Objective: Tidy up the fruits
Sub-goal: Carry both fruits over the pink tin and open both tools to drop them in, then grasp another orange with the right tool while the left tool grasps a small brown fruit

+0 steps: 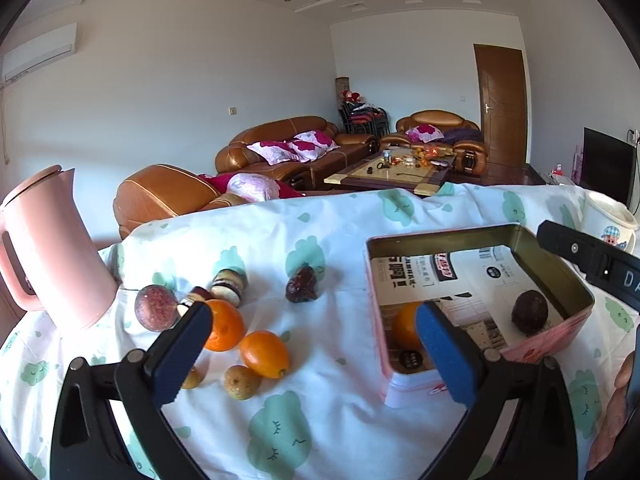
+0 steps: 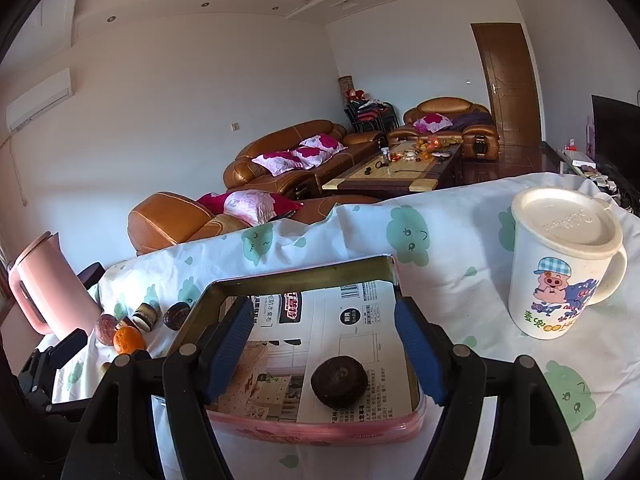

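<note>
1. The tin box [image 2: 304, 280], pink outside and gold inside, sits at the lower centre of the right wrist view; printed paper lines its floor.
2. A dark round fruit [image 2: 339, 382] lies on that paper, in the near part of the box, below and between the fingers, touching neither.
3. The right gripper [image 2: 324, 354] has its blue-padded jaws spread and pinching nothing, one over the box's left side, the other at its right wall.
4. In the left wrist view the same box [image 1: 448, 240] is at centre right, and an orange [image 1: 405, 326] lies in its near left corner, partly hidden by a blue pad.
5. The left gripper [image 1: 316, 354] is spread wide and empty, with bare tablecloth [image 1: 340, 420] between its jaws.
6. At the lower left of that view, loose on the cloth: two oranges [image 1: 265, 354], a small tan fruit [image 1: 242, 382], a mottled purple fruit [image 1: 156, 308] and a wrinkled dark fruit [image 1: 302, 284] farther back.
7. A pink jug [image 1: 52, 248] stands at the left edge.
8. A lidded cartoon mug [image 2: 564, 264] stands at the right of the right wrist view, apart from the box.
</note>
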### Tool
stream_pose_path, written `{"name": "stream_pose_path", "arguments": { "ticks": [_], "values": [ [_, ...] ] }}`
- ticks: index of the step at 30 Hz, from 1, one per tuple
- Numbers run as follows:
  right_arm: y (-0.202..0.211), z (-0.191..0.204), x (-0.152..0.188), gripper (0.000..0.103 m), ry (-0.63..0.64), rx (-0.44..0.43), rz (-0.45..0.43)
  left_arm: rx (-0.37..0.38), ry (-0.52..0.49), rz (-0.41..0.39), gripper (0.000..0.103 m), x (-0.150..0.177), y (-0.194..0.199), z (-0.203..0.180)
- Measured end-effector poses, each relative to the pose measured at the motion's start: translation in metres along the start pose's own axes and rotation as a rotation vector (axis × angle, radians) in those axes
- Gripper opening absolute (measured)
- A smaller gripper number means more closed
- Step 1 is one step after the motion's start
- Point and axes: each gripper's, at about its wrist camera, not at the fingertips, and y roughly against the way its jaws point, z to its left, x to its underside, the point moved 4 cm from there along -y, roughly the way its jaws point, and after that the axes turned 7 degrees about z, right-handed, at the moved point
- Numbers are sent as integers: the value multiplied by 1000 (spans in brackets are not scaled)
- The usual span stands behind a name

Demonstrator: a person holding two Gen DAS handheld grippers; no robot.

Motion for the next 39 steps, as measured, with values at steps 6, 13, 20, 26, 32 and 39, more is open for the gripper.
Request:
{"name": "stream_pose_path", "arguments": {
  "ticks": [6,13,20,26,32,39],
  "values": [
    [6,3,6,74,7,43,-54,-8,29,15,103,4,-3,18],
    [15,12,9,74,54,104,-99,-4,49,39,103,10,-6,35],
    [23,36,19,74,91,118,-105,9,89,74,103,16,-11,60],
    [22,74,32,74,169,86,-84,-21,105,94,103,22,-16,86],
    [13,116,45,74,225,39,-40,-76,150,115,103,25,-23,132],
    [-7,169,59,73,302,-43,45,-150,209,161,103,28,-35,186]
  ]
}}
